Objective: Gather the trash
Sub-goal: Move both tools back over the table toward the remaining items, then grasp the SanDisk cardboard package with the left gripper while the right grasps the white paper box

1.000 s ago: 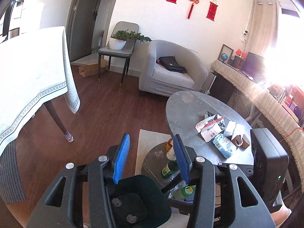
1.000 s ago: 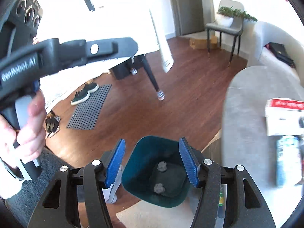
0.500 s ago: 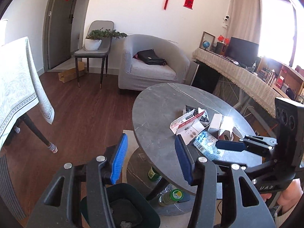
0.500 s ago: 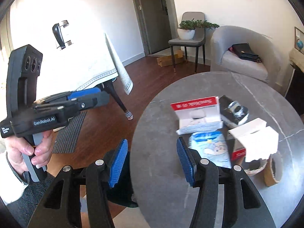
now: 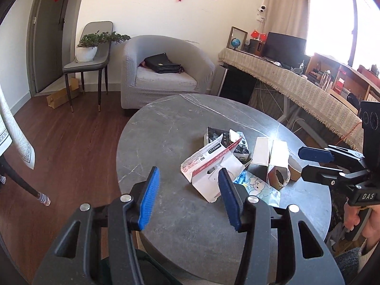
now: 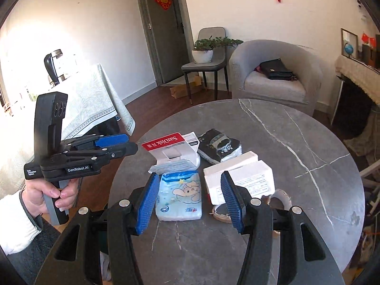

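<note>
A round grey marble table (image 5: 166, 137) (image 6: 296, 142) carries a heap of trash: a red and white SanDisk package (image 6: 173, 152) (image 5: 209, 163), a light blue tissue pack (image 6: 181, 196) (image 5: 260, 187), a white box (image 6: 239, 175) (image 5: 270, 150), a black wrapper (image 6: 219, 146) (image 5: 213, 135) and a torn cardboard roll (image 6: 276, 200) (image 5: 281, 178). My left gripper (image 5: 190, 197) (image 6: 111, 143) is open and empty, above the table's near left edge. My right gripper (image 6: 190, 201) (image 5: 313, 160) is open and empty, just above the tissue pack and white box.
A dark green bin (image 5: 147, 270) shows at the bottom of the left wrist view, under the table edge. A grey armchair (image 5: 163, 71) with a black bag, a chair with a plant (image 5: 90, 54), a clothed table (image 6: 83, 104) and a long sideboard (image 5: 296, 83) stand around.
Both grippers have risen from over the green bin and swung to face the tabletop trash. Both stay open and empty.
</note>
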A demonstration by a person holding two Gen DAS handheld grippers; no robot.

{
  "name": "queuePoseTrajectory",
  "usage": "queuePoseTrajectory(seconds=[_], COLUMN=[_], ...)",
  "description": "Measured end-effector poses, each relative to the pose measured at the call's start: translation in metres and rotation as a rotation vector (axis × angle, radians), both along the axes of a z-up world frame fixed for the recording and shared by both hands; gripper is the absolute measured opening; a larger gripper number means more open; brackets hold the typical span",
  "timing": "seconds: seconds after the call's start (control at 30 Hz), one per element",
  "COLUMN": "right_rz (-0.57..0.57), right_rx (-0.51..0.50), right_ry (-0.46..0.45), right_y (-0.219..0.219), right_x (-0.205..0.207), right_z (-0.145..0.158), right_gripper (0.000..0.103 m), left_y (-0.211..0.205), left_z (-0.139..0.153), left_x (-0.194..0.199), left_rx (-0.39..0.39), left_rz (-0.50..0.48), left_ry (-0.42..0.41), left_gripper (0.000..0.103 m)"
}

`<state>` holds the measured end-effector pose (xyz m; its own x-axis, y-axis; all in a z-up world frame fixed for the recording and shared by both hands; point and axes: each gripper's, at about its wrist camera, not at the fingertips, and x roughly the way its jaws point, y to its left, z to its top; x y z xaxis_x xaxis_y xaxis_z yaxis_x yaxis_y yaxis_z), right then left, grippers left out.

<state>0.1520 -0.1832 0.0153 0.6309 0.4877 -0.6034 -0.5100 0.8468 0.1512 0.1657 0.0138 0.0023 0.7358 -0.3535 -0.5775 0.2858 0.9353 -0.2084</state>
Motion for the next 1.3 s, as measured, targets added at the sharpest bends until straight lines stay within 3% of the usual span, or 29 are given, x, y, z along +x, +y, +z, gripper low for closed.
queuePoseTrajectory(seconds=[0.33,0.47,0.57,0.63,0.7,0.8,0.9,1.3], right_rz=[-0.067,-0.087,-0.094,-0.079,-0.052,-0.027,-0.004,0.013], right_rx=[0.036,0.050,0.026,0.005,-0.026,-0.061,-0.086,-0.203], right_ry=[0.023,0.031,0.030,0.034,0.034,0.029,0.025,0.023], right_y=[-0.044,-0.056,-0.056,-0.053,-0.046,-0.036,-0.027,-0.008], right_x=[0.017,0.021,0.022,0.025,0.027,0.031,0.034,0.051], right_z=[-0.010,-0.013,-0.016,-0.018,-0.021,-0.023,-0.023,-0.032], right_gripper=[0.057,0.058,0.068,0.078,0.081,0.083,0.087,0.090], left_y=[-0.017,-0.025,-0.035,-0.039,-0.042,-0.038,-0.035,-0.027], left_z=[-0.015,-0.014,-0.013,-0.015,-0.017,-0.018,-0.016,0.001], left_x=[0.027,0.024,0.023,0.023,0.024,0.026,0.023,0.010], left_rx=[-0.030,-0.050,-0.039,-0.025,-0.008,-0.023,-0.048,-0.075], left_rz=[-0.092,-0.142,-0.169,-0.168,-0.159,-0.148,-0.144,-0.146], left_ry=[0.018,0.012,0.016,0.023,0.030,0.044,0.049,0.032], left_gripper=[0.051,0.046,0.042,0.036,0.019,0.007,0.002,0.002])
